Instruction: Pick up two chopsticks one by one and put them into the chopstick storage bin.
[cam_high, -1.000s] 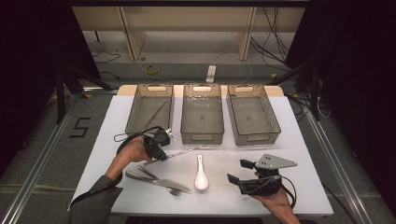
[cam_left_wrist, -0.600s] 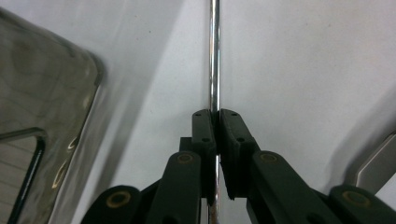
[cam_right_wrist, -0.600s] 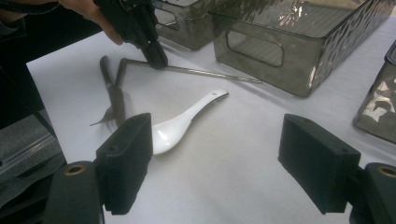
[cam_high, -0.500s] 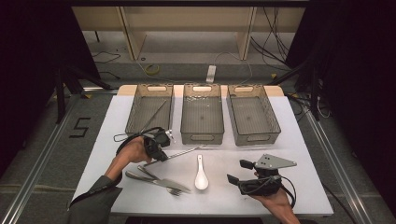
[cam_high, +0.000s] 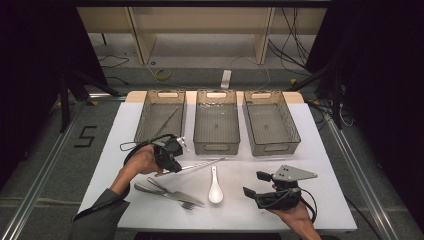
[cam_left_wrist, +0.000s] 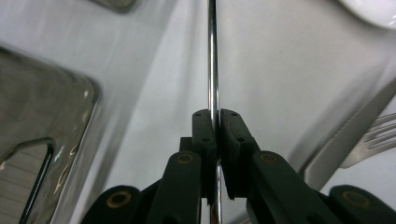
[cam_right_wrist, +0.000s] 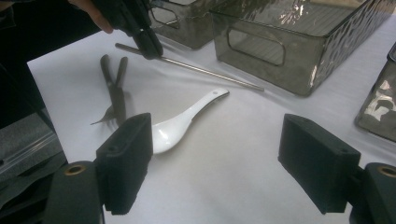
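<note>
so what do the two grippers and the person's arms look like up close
Both grippers are black. The left gripper has two thick arms with brass-coloured pivot rings, ending in blocky black pads with small round holes, and a black cable loops off behind it. The right gripper carries a grey three-cornered plate on top and a black cable, and has wide rectangular pads. The left forearm wears a dark grey sleeve.

A shiny silver chopstick (cam_left_wrist: 213, 56) sits between the black left gripper (cam_left_wrist: 216, 126). Beside it: a glossy white spoon (cam_high: 215, 187), smoky translucent grey bins (cam_high: 216, 122), white surface (cam_high: 325, 200).
</note>
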